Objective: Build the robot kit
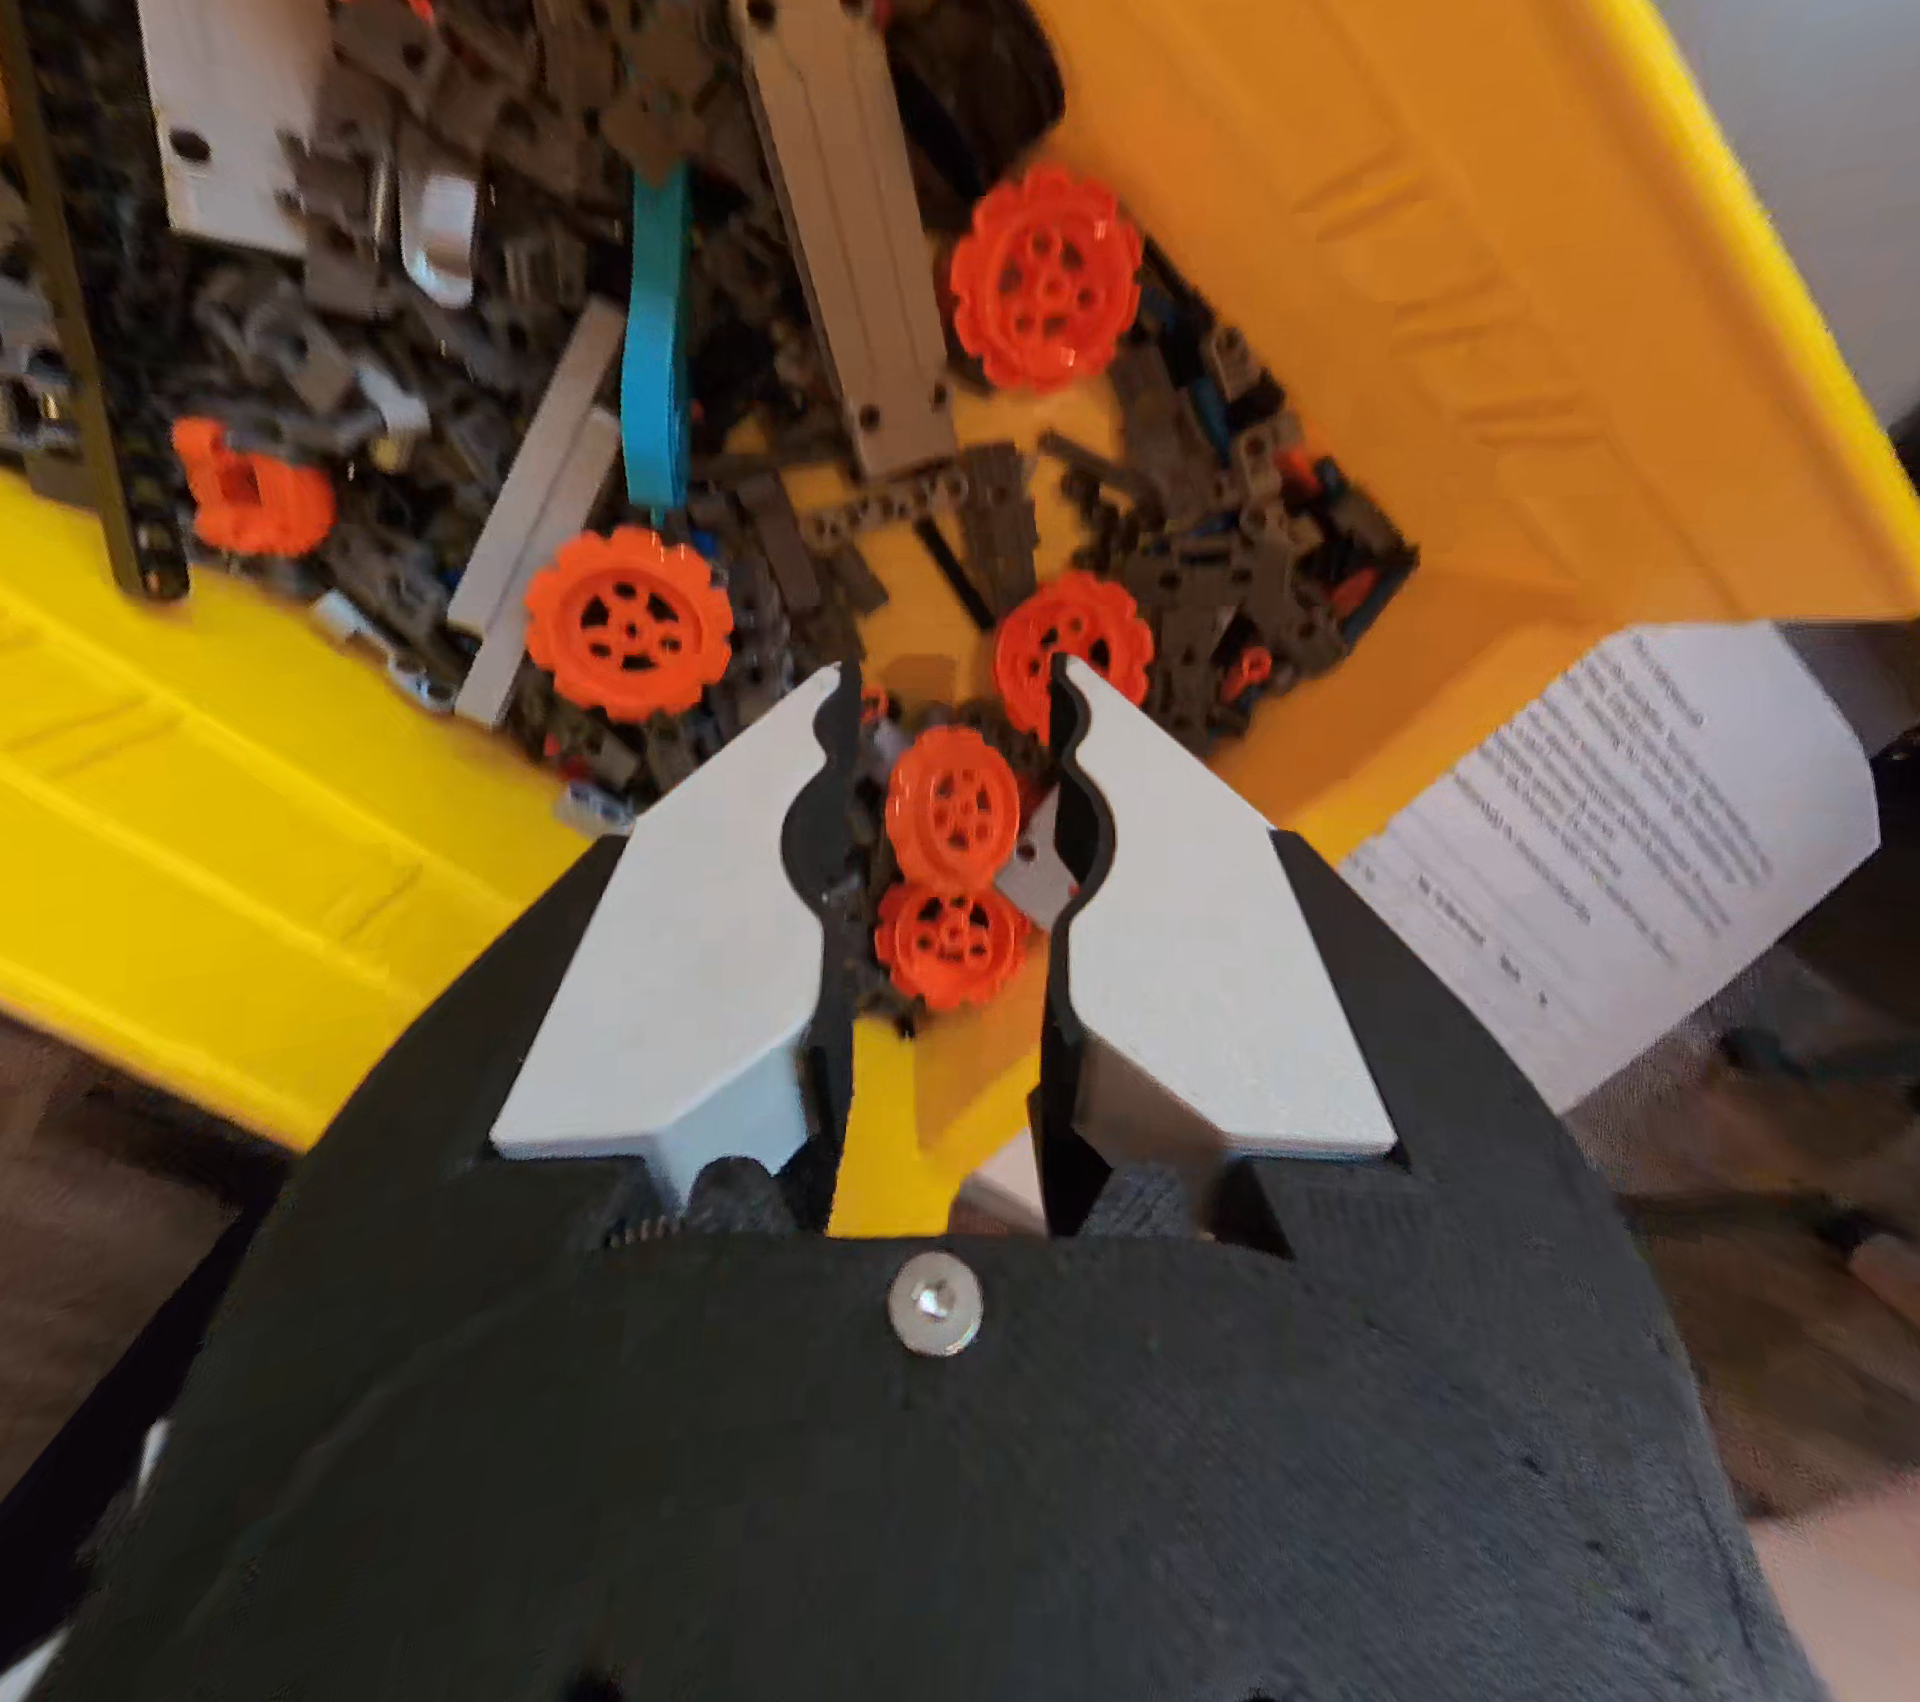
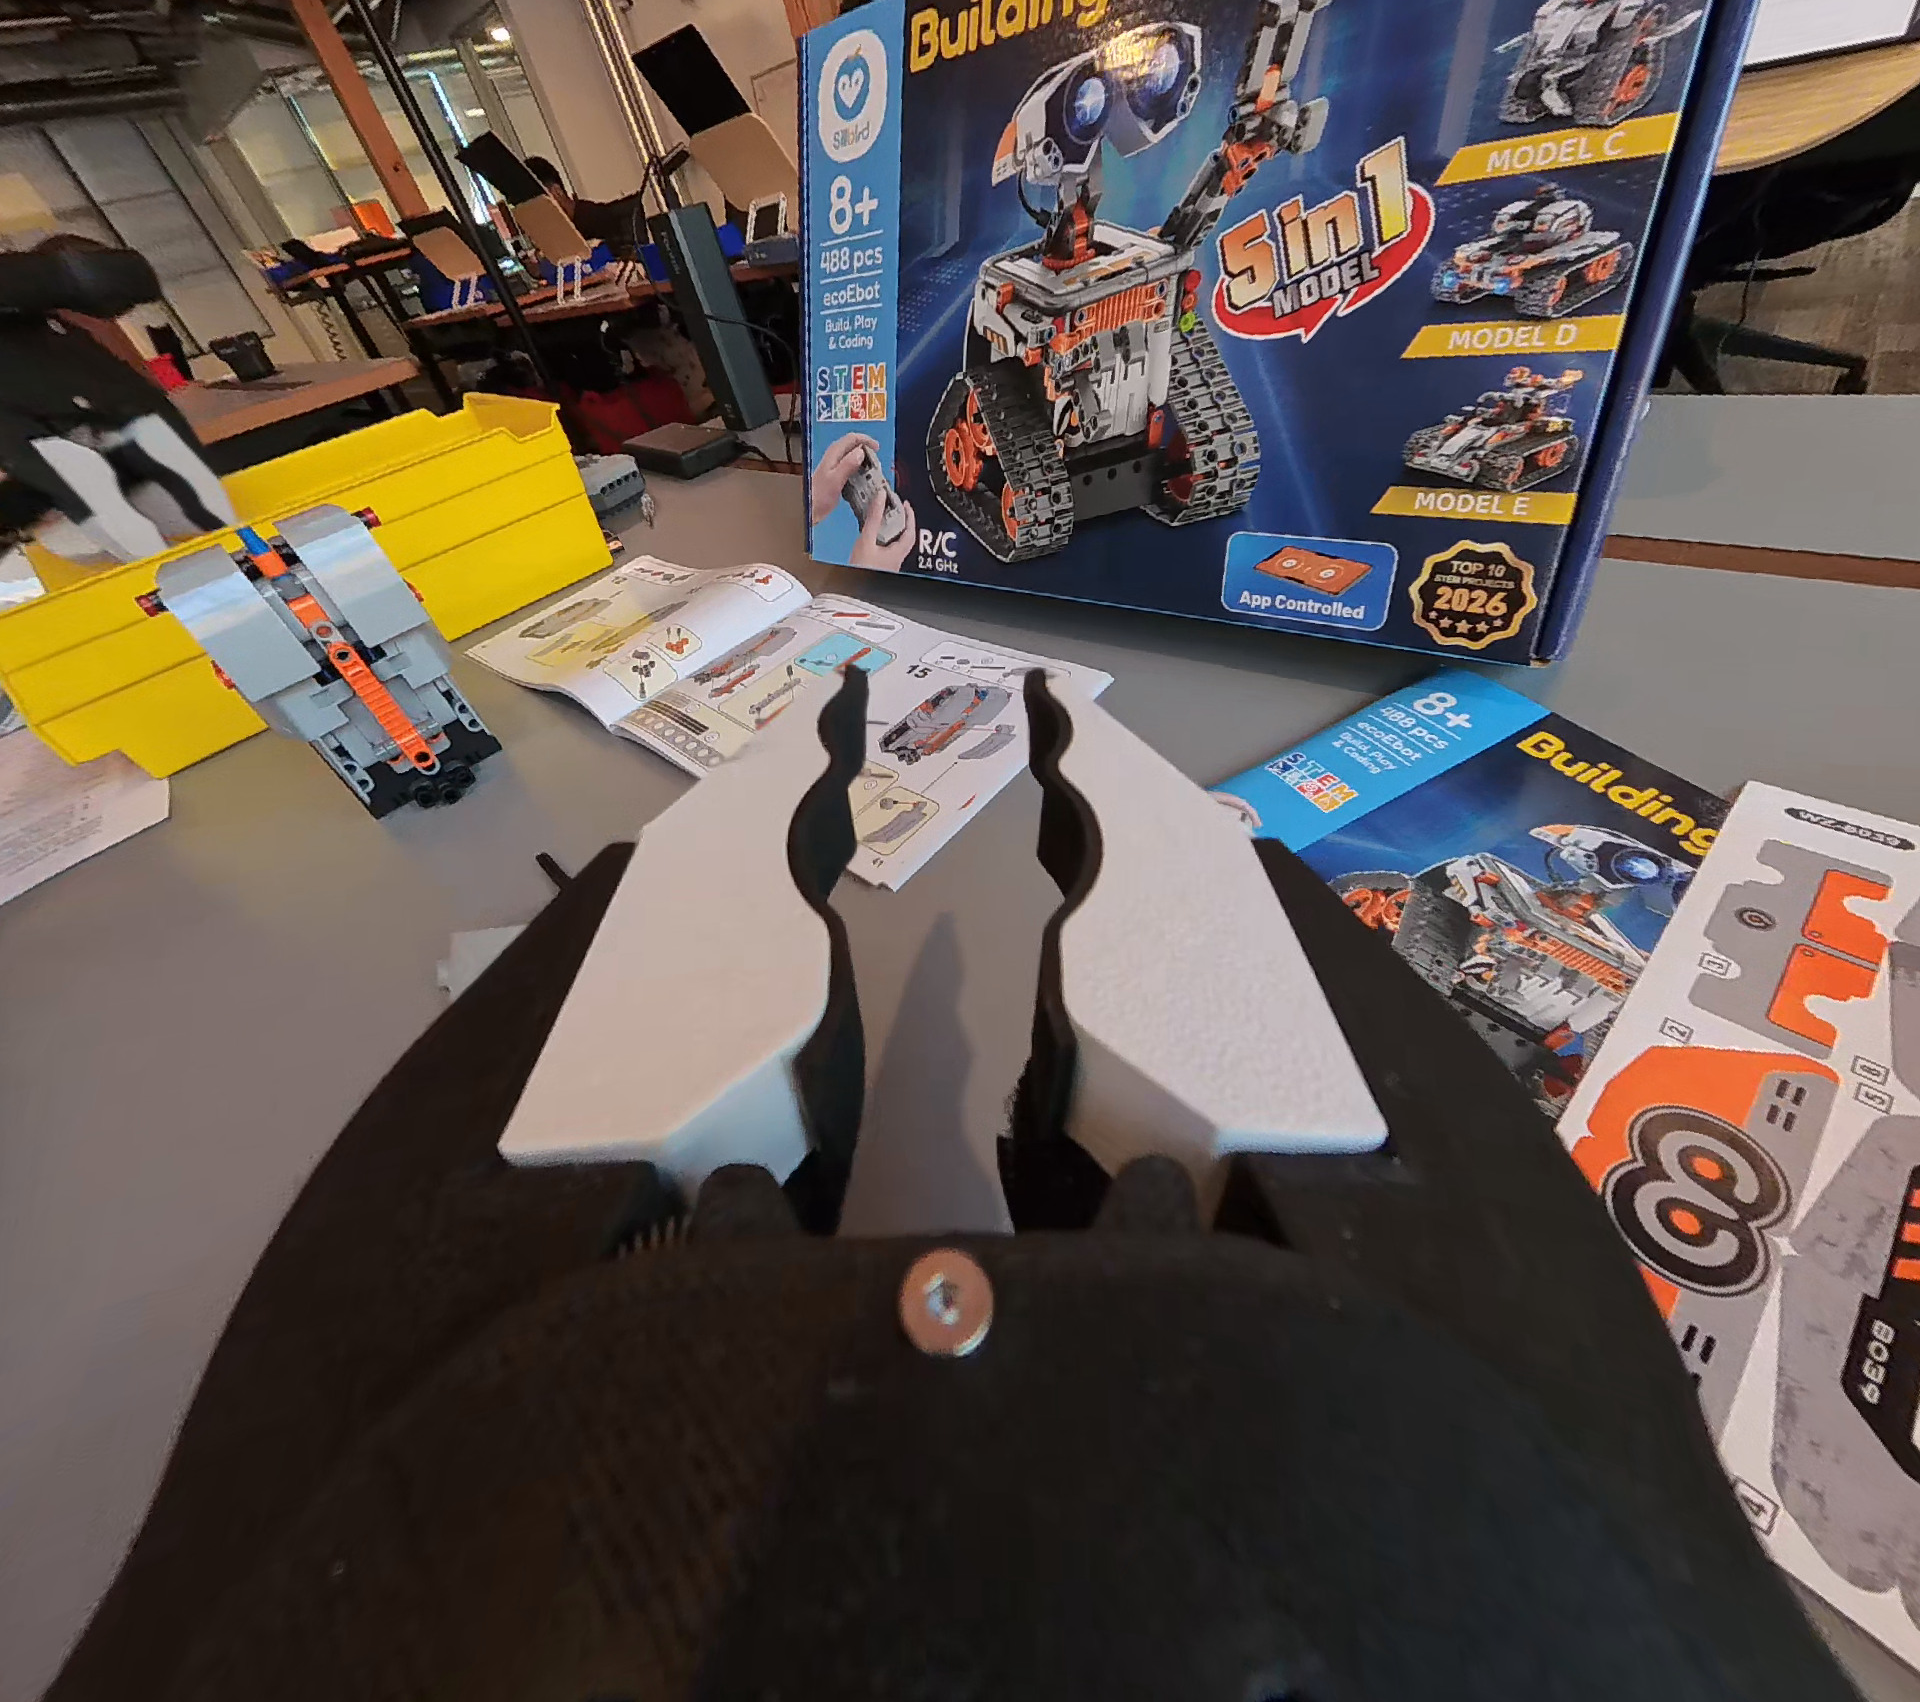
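The big blue cardboard box (image 2: 1278, 218) stands at 12 o'clock on the grey worktop (image 2: 260, 977). The yellow plastic bin (image 1: 1351, 198) holds many dark building pieces. The half-built grey and orange model (image 2: 332, 665) sits at 10 o'clock. The left tongs (image 1: 956, 686) are spread over two small orange plastic wheels (image 1: 951, 805), touching nothing. The right tongs (image 2: 940, 681) are spread and hold nothing.

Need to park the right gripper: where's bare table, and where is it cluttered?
Bare grey table lies between the half-built model, open instruction booklet and right gripper. Crowded rightward: sticker sheet, closed manual, kit box.
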